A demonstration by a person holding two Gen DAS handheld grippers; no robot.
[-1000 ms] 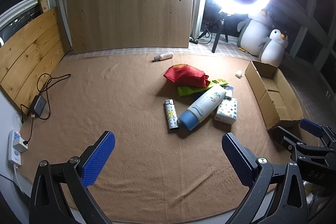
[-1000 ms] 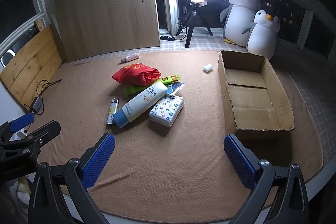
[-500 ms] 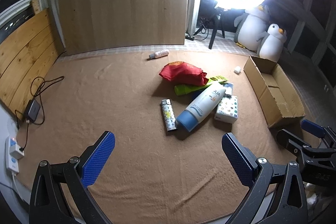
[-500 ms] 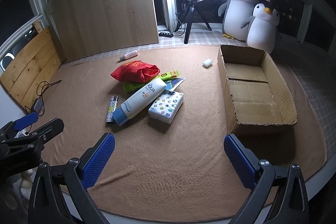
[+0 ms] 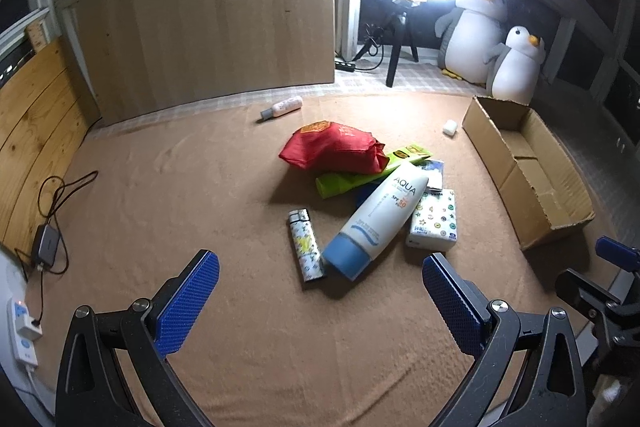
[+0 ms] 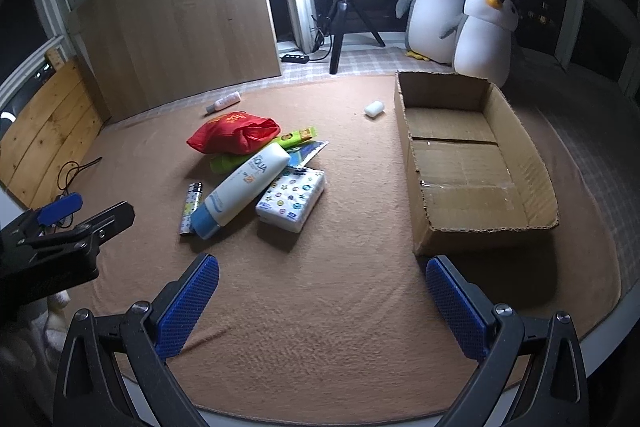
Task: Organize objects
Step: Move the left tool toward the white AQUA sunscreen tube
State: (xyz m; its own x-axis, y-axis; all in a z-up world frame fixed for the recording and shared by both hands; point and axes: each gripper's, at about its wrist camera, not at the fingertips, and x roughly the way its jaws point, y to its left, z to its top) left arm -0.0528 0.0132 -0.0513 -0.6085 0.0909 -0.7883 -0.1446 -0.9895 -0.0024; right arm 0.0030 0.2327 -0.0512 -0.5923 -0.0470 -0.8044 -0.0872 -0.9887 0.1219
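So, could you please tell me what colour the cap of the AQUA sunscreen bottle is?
Blue; the AQUA sunscreen bottle has a white body and a blue cap, clearest in the left wrist view.

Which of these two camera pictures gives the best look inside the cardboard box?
The right wrist view: the cardboard box lies near the middle, its whole floor visible, with nothing in it. The left wrist view shows the same box at the right edge, seen from the side, so its near wall hides most of the floor.
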